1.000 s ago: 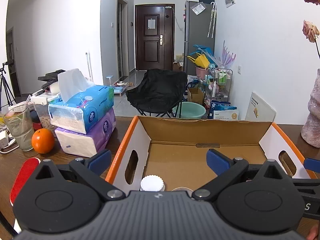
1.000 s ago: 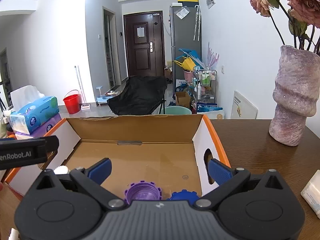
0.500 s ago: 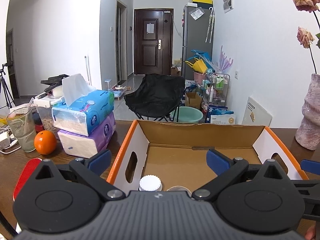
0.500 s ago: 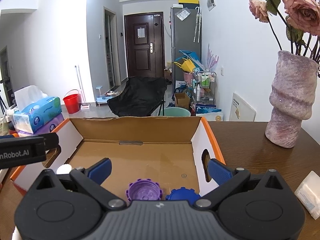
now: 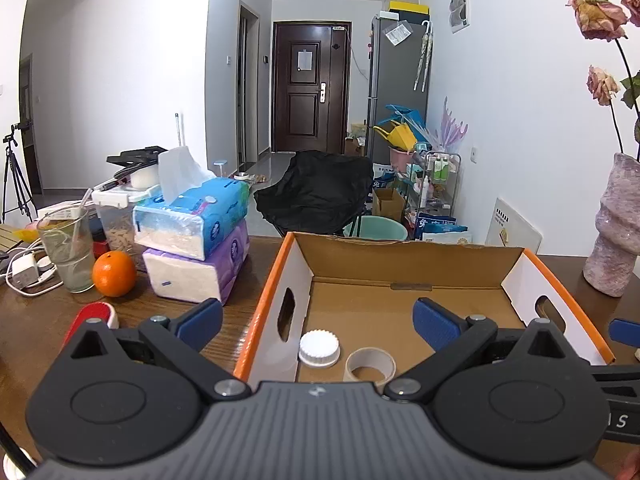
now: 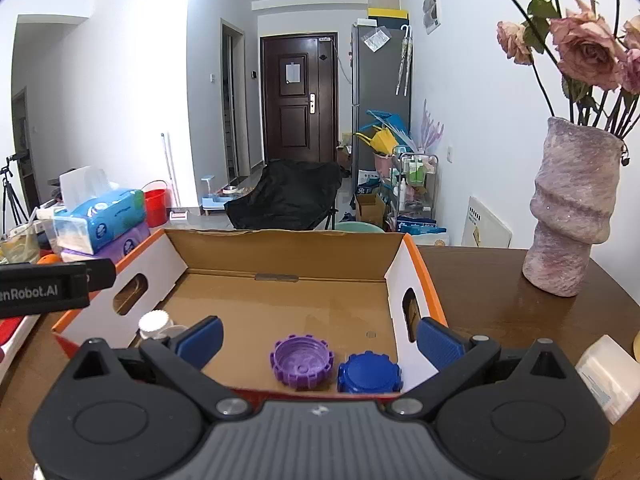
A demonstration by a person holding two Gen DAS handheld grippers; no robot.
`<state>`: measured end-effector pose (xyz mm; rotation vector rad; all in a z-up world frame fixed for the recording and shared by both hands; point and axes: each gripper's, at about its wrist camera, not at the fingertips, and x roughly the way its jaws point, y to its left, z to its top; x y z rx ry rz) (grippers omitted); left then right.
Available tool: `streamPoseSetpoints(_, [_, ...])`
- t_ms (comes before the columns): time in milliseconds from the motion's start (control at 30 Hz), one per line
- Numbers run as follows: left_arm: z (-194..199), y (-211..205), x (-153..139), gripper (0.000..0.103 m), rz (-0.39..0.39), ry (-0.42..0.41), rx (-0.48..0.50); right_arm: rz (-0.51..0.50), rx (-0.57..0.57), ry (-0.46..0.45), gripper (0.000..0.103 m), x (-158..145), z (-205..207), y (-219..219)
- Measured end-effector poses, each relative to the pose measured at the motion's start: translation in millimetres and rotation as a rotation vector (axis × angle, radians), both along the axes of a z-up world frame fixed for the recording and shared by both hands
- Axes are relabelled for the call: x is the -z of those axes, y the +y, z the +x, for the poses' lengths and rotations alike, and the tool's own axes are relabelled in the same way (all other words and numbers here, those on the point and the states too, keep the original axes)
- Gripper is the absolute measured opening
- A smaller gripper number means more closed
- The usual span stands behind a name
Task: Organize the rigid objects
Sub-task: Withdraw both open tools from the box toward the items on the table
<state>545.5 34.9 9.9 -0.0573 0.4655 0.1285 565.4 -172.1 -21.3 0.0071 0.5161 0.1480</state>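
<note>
Left wrist view: the left gripper [image 5: 316, 322] hangs with its blue fingers spread wide and nothing between them, above the near left corner of an open cardboard box [image 5: 408, 258] with orange-edged white side walls, which stands on a dark wooden surface [image 5: 36, 320]. Inside that corner lie a white ribbed cap [image 5: 319, 348] and, just beside it on the right, a roll of tape [image 5: 370, 366] (pale, its hollow core facing up). Left of the box stand two stacked tissue packs [image 5: 196, 236], an orange [image 5: 114, 273] and a drinking glass [image 5: 68, 248]; a mottled pink vase [image 5: 616, 232] stands at the far right. Right wrist view: the right gripper [image 6: 318, 340] is likewise wide open and holds nothing, poised over the box's near right portion. On the box floor between its fingers rest a purple toothed cap [image 6: 302, 362], open side up, and a blue toothed cap [image 6: 370, 372], closed side up, the two close together near the right wall. A white wrapped packet [image 6: 608, 376] lies on the surface outside the box, right of the gripper.
</note>
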Motion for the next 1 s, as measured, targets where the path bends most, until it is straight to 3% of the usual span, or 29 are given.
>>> streamPoseSetpoints(1000, [-120, 22, -3, 0.103, 0.023, -0.054, 0.024, -0.022, -0.039, 0.019, 0.103, 4, -113, 16])
